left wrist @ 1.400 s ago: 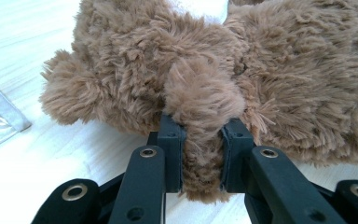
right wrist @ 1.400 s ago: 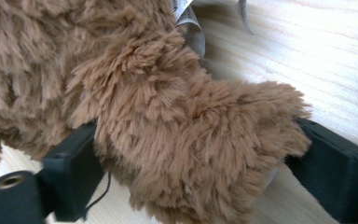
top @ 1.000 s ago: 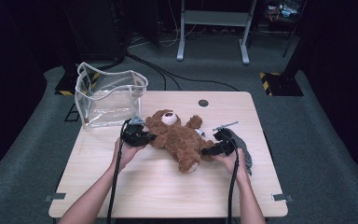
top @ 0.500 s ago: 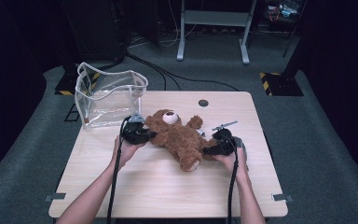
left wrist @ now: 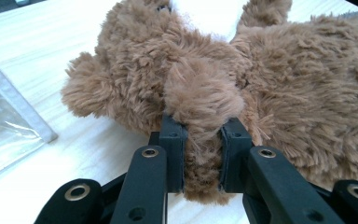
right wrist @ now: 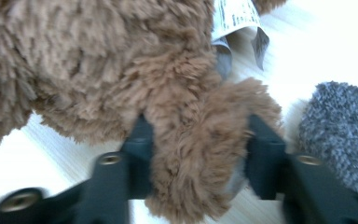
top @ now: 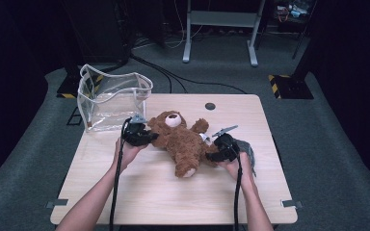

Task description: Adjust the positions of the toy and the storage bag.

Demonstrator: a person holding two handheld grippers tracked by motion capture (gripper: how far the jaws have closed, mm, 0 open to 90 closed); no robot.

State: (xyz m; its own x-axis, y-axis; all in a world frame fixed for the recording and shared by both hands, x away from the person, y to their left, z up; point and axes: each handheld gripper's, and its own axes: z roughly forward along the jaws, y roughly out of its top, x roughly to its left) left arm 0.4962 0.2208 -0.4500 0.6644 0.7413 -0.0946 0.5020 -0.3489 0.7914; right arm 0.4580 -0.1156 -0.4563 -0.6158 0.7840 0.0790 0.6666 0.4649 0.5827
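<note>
A brown teddy bear (top: 183, 142) lies on its back in the middle of the wooden table (top: 149, 192). My left gripper (top: 149, 137) is at the bear's picture-left side. In the left gripper view its jaws (left wrist: 203, 128) are shut on the bear's furry arm (left wrist: 200, 93). My right gripper (top: 211, 155) is at the bear's lower right. Its jaws (right wrist: 198, 126) have just been closing, with the bear's leg (right wrist: 200, 154) between them and fur pressed against both pads. A white label (right wrist: 235, 14) hangs from the bear.
A clear plastic bag (top: 111, 98) stands open at the table's back left, close behind my left gripper. A grey knitted item (top: 248, 154) lies by the right hand, beside the bear's leg (right wrist: 340, 126). A dark round grommet (top: 210, 106) sits near the far edge.
The right gripper has edged in toward the bear's leg and lifted slightly. The left gripper and the bear's upper body have stayed put.
</note>
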